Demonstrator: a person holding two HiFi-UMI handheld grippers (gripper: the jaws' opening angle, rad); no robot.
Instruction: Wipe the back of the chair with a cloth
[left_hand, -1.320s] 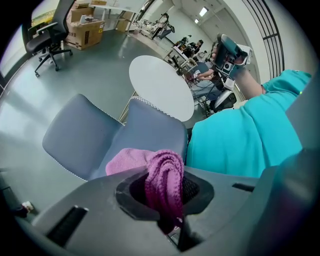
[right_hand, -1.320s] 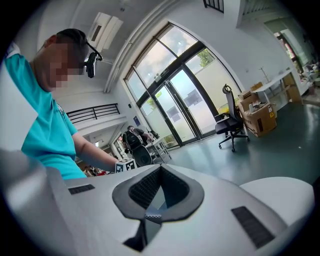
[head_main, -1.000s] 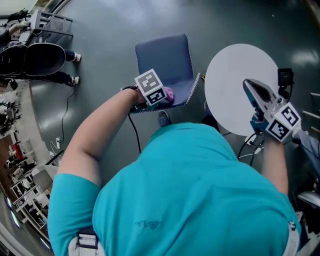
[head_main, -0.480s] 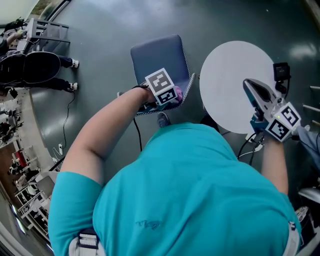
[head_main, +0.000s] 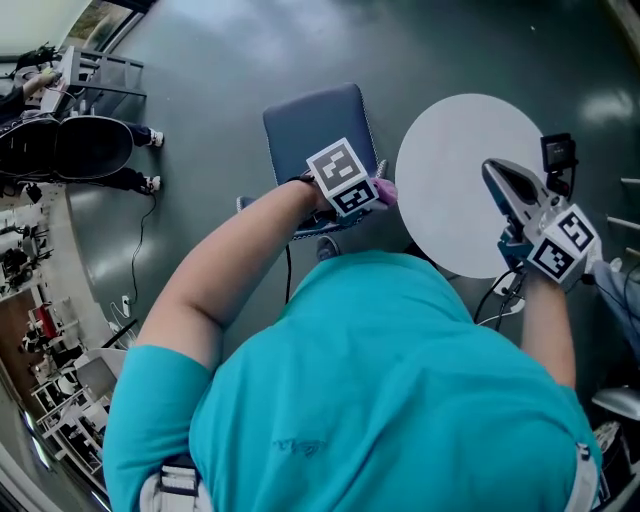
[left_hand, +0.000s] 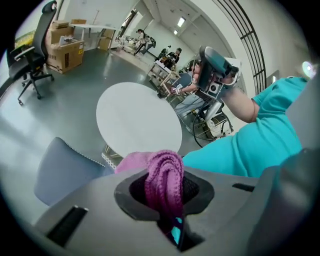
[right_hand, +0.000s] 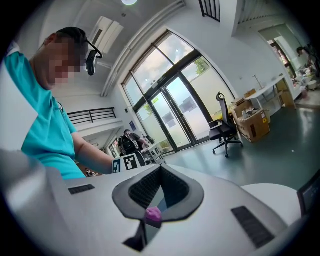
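I see a magenta ribbed cloth (left_hand: 162, 177), a grey-blue chair (head_main: 318, 125) with white zigzag edging, a plain white counter (head_main: 465, 160), a dark grey-green floor (head_main: 200, 60), and black-and-white square markers on the left tongs (head_main: 375, 195).

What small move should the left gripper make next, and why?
Probably sweep leftward along the top of the chair back, pressing lightly. The left gripper is shut on the purple cloth and sits at the right end of the blue chair, so the unwiped length seems to lie to its left.
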